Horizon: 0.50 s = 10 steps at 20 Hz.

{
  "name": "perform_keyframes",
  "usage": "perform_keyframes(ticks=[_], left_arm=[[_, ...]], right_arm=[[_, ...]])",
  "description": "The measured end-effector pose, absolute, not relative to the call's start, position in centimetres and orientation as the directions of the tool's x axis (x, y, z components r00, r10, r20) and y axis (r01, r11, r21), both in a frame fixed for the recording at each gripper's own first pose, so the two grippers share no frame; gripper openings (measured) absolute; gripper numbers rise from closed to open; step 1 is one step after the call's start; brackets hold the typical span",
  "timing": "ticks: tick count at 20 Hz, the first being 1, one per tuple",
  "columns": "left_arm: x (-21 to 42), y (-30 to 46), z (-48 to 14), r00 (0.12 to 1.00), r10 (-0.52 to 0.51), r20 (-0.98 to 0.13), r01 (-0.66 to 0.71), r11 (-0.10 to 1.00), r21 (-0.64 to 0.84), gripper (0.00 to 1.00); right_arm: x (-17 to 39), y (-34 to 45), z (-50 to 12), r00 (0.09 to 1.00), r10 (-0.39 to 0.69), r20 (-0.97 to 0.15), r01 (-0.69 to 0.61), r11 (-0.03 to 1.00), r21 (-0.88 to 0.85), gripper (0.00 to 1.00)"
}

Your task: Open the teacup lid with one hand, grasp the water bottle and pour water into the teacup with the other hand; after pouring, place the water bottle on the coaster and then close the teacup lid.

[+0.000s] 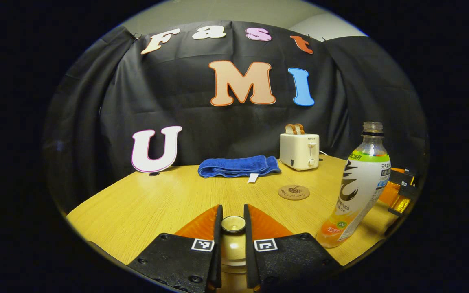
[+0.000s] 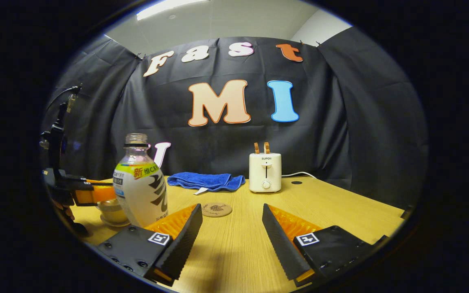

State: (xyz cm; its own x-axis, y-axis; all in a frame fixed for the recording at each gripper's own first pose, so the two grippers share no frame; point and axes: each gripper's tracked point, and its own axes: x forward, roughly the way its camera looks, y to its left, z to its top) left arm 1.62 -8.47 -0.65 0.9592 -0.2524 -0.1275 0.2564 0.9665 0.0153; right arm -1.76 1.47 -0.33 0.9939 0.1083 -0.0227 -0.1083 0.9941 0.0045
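Left gripper (image 1: 233,221) apparently pinches the teacup lid knob (image 1: 233,224); right gripper (image 2: 231,221) gapes wide beside the bottle (image 2: 140,185).

Pale wood-grain worktop (image 2: 238,244), smooth with a soft sheen. Clear glossy plastic water bottle (image 1: 358,187). Nappy blue cloth towel (image 1: 238,166). Glossy cream toaster (image 2: 265,172). Matt coaster (image 1: 294,192).

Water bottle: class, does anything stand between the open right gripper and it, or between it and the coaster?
Nothing visible does. The water bottle stands upright just left of the right gripper, and bare table lies between it and the coaster.
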Motion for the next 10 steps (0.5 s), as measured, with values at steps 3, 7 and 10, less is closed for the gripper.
perform_keyframes(ticks=[3, 7, 10], left_arm=[[1.4, -8.3, 0.1, 0.961, -0.252, -0.109, 0.256, 0.967, 0.016, 0.21], [0.9, -7.7, 0.8, 0.966, -0.244, -0.092, 0.246, 0.969, 0.014, 0.21], [0.8, -7.1, 0.9, 0.967, -0.237, -0.09, 0.238, 0.971, 0.003, 0.21]], right_arm=[[-2.7, 2.3, -0.4, 0.987, 0.155, -0.035, -0.155, 0.988, 0.005, 0.95], [-4.1, 3.8, -0.6, 0.972, 0.231, -0.044, -0.231, 0.973, 0.011, 0.94], [-5.1, 5.4, -0.5, 0.957, 0.286, -0.046, -0.286, 0.958, 0.01, 0.96]])
